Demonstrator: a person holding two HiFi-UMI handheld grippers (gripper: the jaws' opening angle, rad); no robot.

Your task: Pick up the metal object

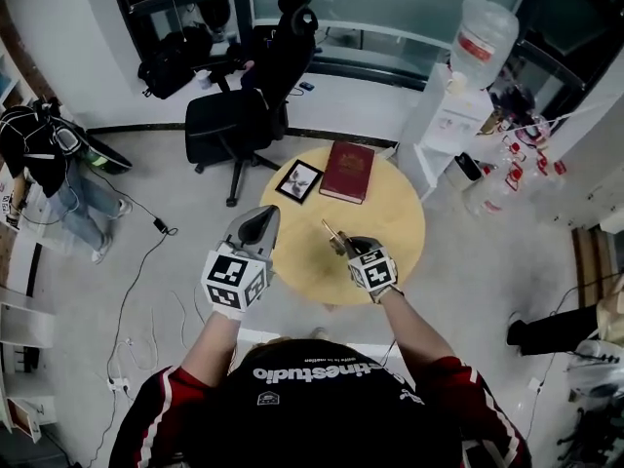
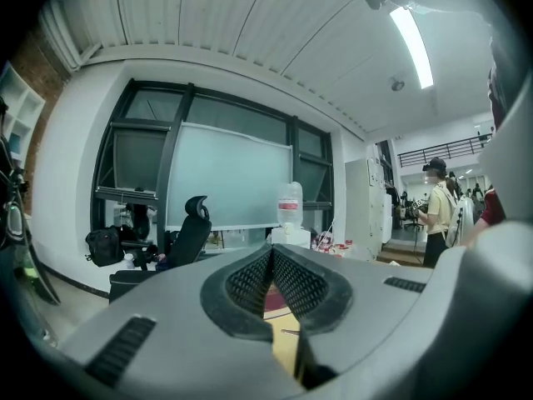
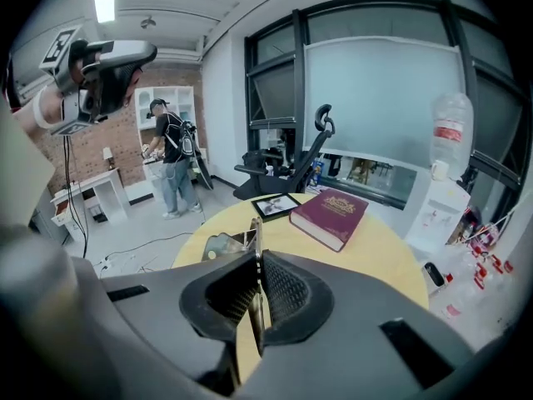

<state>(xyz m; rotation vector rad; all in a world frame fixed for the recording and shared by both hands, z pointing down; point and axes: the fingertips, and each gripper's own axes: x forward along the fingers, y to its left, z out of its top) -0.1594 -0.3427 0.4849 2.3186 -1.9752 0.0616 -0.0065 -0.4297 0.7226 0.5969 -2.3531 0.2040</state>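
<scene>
The metal object (image 1: 331,231) is a thin brass-coloured piece, held above the round wooden table (image 1: 395,224) by my right gripper (image 1: 343,246), which is shut on it. In the right gripper view its flat blade (image 3: 256,238) sticks out edge-on from between the pads of the right gripper (image 3: 258,263), with a wider metal part (image 3: 221,244) to the left. My left gripper (image 1: 259,224) hovers off the table's left edge, shut and empty. In the left gripper view the left gripper (image 2: 271,257) has its pads meeting at the tips.
A dark red book (image 1: 347,172) and a small black picture frame (image 1: 298,180) lie on the table's far side. A black office chair (image 1: 249,105) stands beyond it, a water dispenser (image 1: 480,42) at the right. A person (image 1: 49,164) stands far left; cables cross the floor.
</scene>
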